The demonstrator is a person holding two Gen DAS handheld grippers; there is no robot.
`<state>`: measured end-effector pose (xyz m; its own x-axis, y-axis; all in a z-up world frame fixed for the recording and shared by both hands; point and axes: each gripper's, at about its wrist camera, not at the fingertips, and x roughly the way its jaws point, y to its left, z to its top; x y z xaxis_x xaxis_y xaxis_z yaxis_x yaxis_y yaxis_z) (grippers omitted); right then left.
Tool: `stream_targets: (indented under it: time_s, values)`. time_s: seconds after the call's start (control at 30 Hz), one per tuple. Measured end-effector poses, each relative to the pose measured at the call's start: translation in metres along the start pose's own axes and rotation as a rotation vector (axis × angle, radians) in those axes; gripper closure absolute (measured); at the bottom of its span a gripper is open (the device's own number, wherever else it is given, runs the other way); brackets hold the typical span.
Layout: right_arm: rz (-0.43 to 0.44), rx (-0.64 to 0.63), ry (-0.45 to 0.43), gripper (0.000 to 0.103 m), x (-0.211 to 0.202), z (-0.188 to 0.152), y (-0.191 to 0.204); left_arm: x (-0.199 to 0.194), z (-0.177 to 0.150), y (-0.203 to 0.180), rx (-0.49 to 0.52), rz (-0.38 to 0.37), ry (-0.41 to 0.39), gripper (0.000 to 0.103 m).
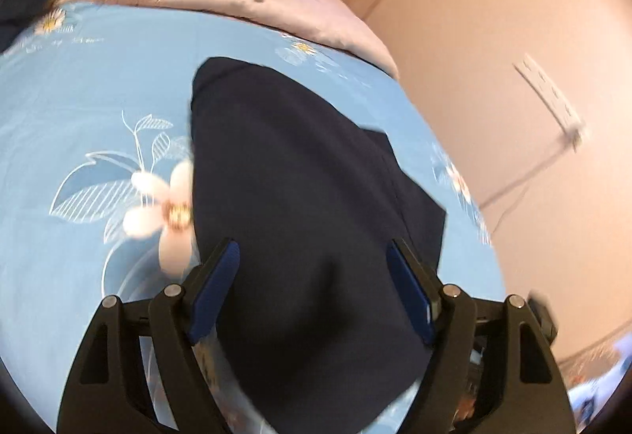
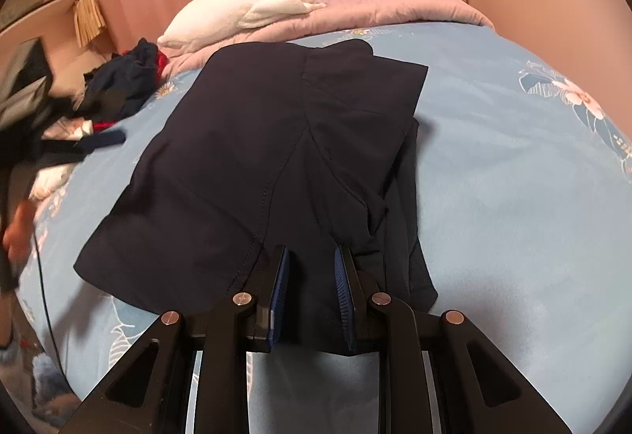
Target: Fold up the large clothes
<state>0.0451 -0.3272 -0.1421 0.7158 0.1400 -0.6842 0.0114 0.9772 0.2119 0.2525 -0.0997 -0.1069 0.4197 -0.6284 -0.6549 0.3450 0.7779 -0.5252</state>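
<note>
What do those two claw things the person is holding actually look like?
Both look alike. The left gripper and right gripper each have two black plastic fingers with cut-out openings, round silver pins at the joints, and ribbed blue pads on the inner faces. No cables or markings show.

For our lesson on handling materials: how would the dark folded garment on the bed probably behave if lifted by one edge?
The dark garment would likely droop, since its thin layers lie flat on the bed sheet. The folds would probably slip open.
</note>
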Motion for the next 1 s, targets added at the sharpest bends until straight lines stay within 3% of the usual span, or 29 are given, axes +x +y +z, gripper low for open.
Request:
stream_targets:
  time_s: [0.13, 0.23, 0.37, 0.53, 0.7, 0.83, 1.0]
  values:
    - [0.011, 0.012, -0.010, 0.081, -0.004, -0.007, 0.001, 0.044, 0.016, 0.007, 0.008, 0.104, 0.090, 0.056]
    - [0.025, 0.023, -0.015, 0.081, -0.004, -0.010, 0.000, 0.069, 0.014, 0.006, 0.055, 0.180, 0.128, 0.056]
    - [0.033, 0.036, -0.017, 0.081, -0.004, -0.013, 0.000, 0.076, 0.002, -0.014, 0.217, 0.279, 0.124, 0.055]
    - [0.027, 0.042, -0.018, 0.081, -0.005, -0.015, 0.000, 0.045, -0.010, -0.017, 0.211, 0.262, 0.087, 0.055]
    - [0.024, 0.054, -0.015, 0.081, -0.004, -0.014, 0.000, 0.004, -0.056, -0.034, 0.263, 0.256, 0.061, 0.053]
    - [0.022, 0.067, -0.015, 0.081, -0.004, -0.014, -0.002, -0.007, -0.089, -0.038, 0.291, 0.275, 0.078, 0.053]
    - [0.022, 0.078, -0.011, 0.081, -0.003, -0.013, -0.003, 0.000, -0.103, -0.032, 0.301, 0.306, 0.076, 0.051]
